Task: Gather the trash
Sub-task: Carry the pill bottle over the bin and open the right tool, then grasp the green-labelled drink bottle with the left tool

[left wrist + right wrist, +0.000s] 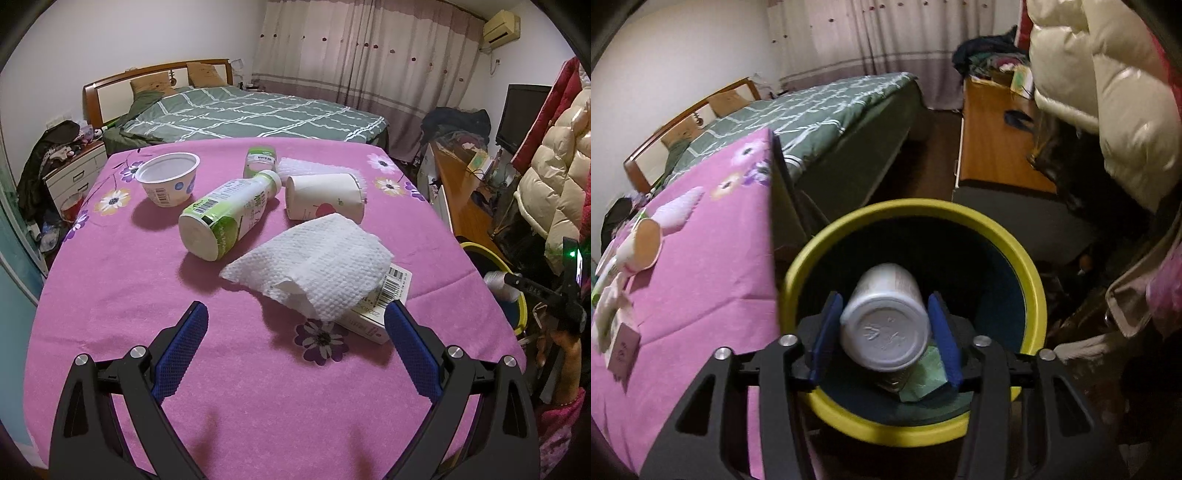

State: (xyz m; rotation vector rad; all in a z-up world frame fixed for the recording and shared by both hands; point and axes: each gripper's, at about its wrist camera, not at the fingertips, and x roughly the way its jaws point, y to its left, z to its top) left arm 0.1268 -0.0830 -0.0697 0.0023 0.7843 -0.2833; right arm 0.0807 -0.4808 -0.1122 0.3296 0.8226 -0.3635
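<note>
My left gripper (295, 314) is open and empty above the pink table, just short of a crumpled white paper towel (314, 266) that lies over a small white carton (384, 306). Beyond lie a green-and-white bottle (225, 218) on its side, a white yogurt cup (168, 179), a tipped paper cup (325, 197), a small green jar (260, 160) and bubble wrap (314, 166). My right gripper (884, 306) is shut on a white bottle (884, 325) and holds it over the yellow-rimmed bin (912, 210), which holds some green paper (925, 376).
The bin stands on the floor off the table's right edge (774, 229). A bed (251, 110) lies behind the table. A wooden desk (465, 199) and hanging coats (554, 173) are on the right. A nightstand (74, 170) is at the far left.
</note>
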